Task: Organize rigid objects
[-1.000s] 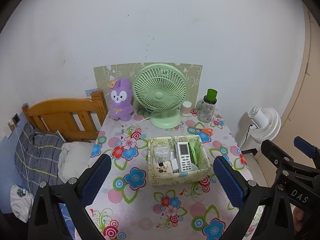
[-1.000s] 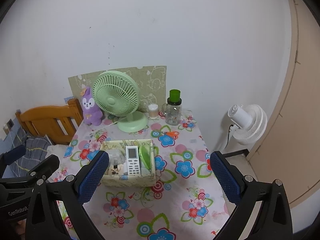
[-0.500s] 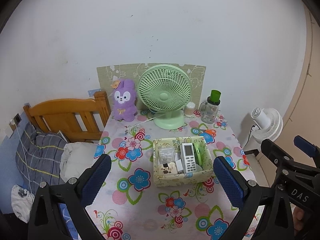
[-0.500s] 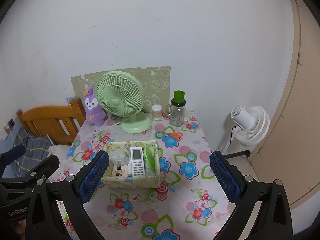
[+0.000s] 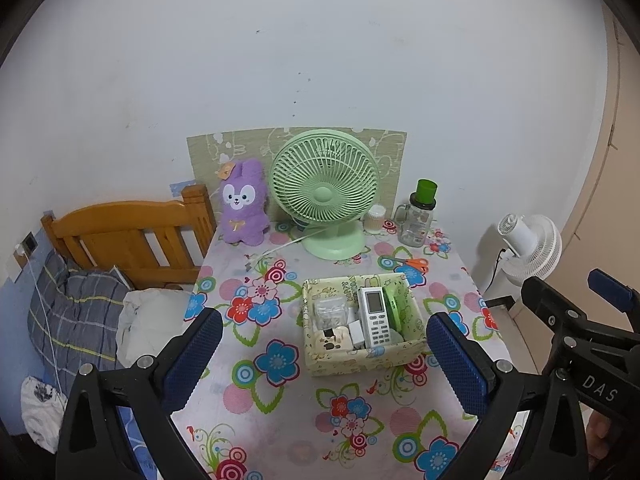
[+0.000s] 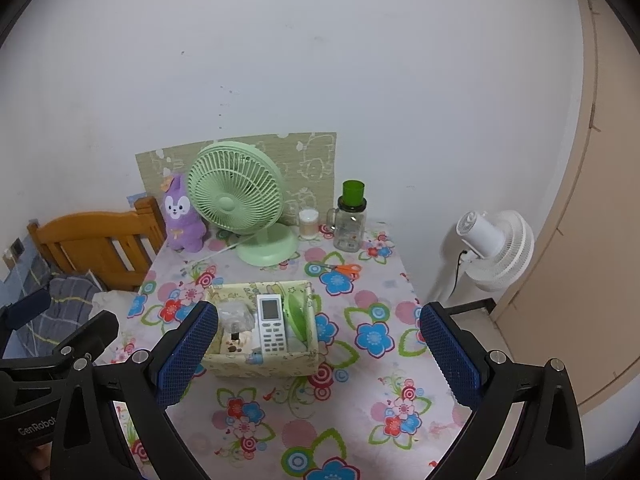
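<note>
We see both tongs, left [image 5: 324,358] and right [image 6: 318,354], spread wide and empty above the floral tabletop [image 5: 280,404]; pale patterned fabric box [image 5: 362,354] sits between them.

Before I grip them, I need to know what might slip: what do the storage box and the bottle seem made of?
Storage box: probably fabric or paper-covered card, matte, printed pattern, soft-looking rim. Bottle: clear glass or hard plastic, glossy and see-through, with an opaque green cap.
</note>
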Available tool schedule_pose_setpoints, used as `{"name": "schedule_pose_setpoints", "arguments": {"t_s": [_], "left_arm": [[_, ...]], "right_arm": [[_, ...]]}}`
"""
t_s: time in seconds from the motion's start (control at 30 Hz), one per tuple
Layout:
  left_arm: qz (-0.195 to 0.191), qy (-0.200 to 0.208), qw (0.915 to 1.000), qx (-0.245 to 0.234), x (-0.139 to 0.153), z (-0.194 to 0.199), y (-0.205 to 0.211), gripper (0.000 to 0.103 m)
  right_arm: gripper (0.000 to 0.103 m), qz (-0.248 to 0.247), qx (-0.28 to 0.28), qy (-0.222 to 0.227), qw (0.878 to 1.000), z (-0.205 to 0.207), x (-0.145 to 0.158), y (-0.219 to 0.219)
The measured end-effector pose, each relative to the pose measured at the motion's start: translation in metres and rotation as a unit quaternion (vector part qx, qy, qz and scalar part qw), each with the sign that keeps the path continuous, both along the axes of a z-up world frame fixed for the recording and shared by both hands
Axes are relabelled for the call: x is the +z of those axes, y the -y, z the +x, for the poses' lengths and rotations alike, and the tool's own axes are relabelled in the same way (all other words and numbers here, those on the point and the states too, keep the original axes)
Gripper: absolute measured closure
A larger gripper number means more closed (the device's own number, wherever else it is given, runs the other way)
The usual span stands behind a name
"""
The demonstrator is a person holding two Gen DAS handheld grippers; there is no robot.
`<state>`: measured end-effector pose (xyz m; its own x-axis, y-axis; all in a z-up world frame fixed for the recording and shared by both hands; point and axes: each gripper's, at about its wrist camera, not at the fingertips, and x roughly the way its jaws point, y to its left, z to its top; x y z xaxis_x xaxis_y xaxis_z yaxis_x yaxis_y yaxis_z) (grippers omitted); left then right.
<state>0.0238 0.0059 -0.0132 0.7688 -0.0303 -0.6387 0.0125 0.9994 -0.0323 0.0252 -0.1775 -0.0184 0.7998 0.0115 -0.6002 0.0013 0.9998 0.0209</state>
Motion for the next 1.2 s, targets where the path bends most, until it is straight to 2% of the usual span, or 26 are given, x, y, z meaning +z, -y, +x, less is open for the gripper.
{"name": "schedule_pose_setpoints", "arguments": {"t_s": [1.2], "left_arm": [[0.000, 0.000, 0.9999, 0.015, 0.002, 0.006, 0.007, 0.000]], "right_arm": [[0.001, -0.004, 0.009, 0.000, 1.000, 0.010, 0.000, 0.004]]}}
